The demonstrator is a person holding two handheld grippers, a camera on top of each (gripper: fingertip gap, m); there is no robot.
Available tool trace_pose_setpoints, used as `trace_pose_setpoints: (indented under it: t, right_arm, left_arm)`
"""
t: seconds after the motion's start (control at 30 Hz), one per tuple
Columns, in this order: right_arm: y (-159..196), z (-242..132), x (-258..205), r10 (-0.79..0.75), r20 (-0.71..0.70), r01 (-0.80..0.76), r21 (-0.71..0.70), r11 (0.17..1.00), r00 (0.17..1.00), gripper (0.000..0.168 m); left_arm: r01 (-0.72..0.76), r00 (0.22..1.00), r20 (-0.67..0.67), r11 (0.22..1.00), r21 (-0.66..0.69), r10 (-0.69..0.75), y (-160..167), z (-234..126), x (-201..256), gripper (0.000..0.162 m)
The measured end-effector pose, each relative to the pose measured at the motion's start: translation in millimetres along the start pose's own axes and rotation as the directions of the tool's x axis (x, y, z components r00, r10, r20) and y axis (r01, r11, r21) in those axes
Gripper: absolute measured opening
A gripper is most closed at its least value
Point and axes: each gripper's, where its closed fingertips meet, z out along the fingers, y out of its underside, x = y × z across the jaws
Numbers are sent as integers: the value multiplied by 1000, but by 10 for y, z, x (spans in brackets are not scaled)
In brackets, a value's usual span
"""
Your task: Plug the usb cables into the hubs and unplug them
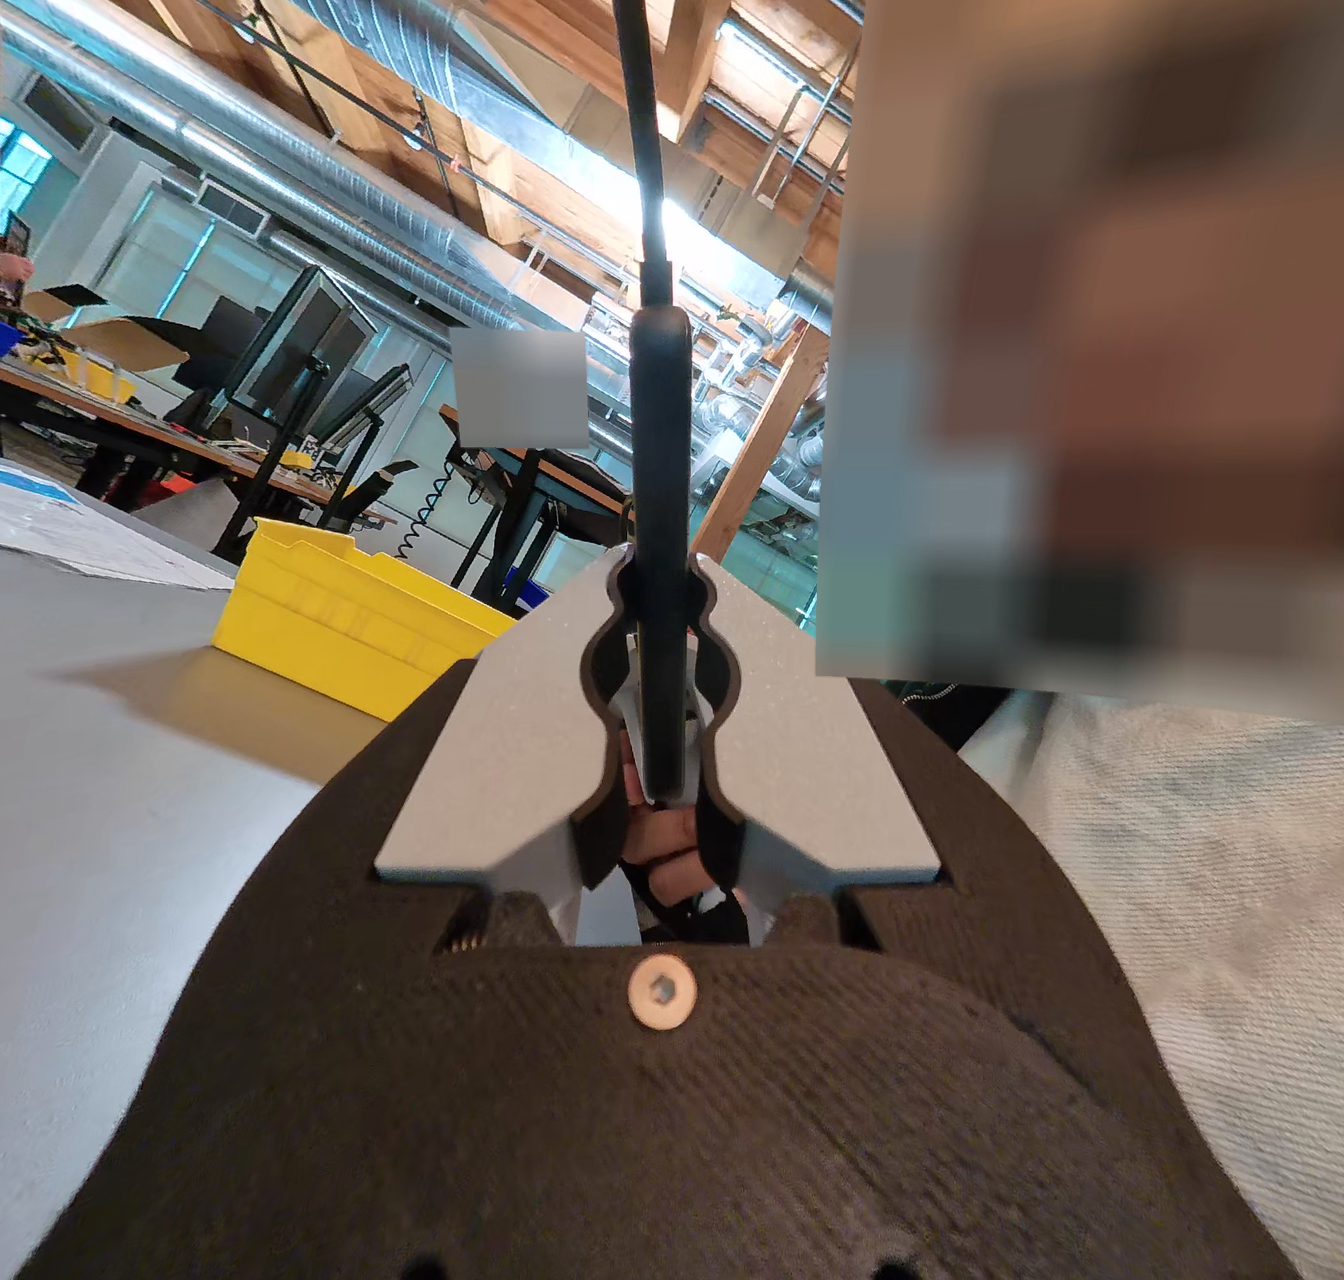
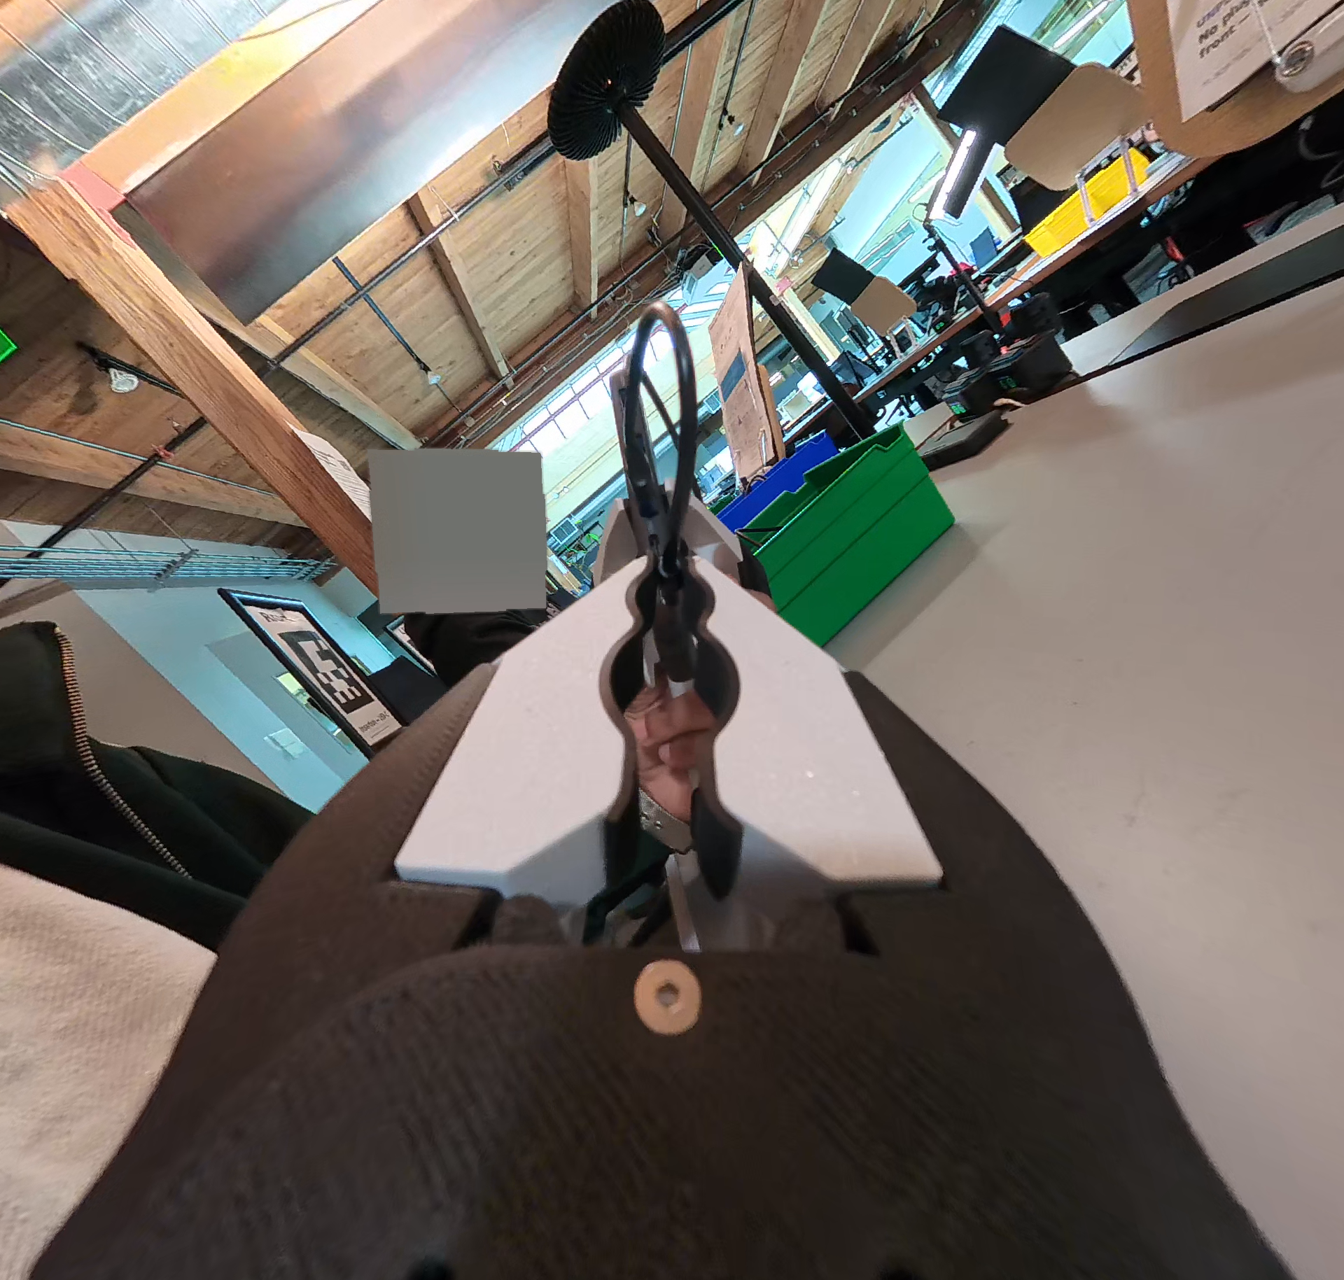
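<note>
My left gripper (image 1: 660, 576) is shut on a slim black USB hub (image 1: 660, 489), held upright and edge-on; the hub's black cable (image 1: 640, 118) rises out of the top of the view. My right gripper (image 2: 668, 580) is shut on the plug end of a black USB cable (image 2: 673, 634), whose cord (image 2: 684, 372) loops up and back down just past the fingertips. Grey fingers of the other gripper (image 2: 716, 532) show right behind that loop. Both grippers point up toward the ceiling, above the grey table (image 1: 109, 736). Whether plug and hub touch is hidden.
A yellow bin (image 1: 349, 612) stands on the table left of the left gripper. A green bin (image 2: 851, 532) and a blue bin (image 2: 778, 489) stand beyond the right gripper. A black lamp pole (image 2: 727, 242) rises behind. A person in pale clothing (image 1: 1164, 918) is close.
</note>
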Motion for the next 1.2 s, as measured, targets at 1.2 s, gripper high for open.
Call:
trace_pose_setpoints:
  t: [1.2]
  right_arm:
    - [256, -142, 150, -121, 13, 117, -366, 923, 993, 5]
  left_arm:
    - [-10, 998, 53, 978, -209, 21, 247, -64, -104, 8]
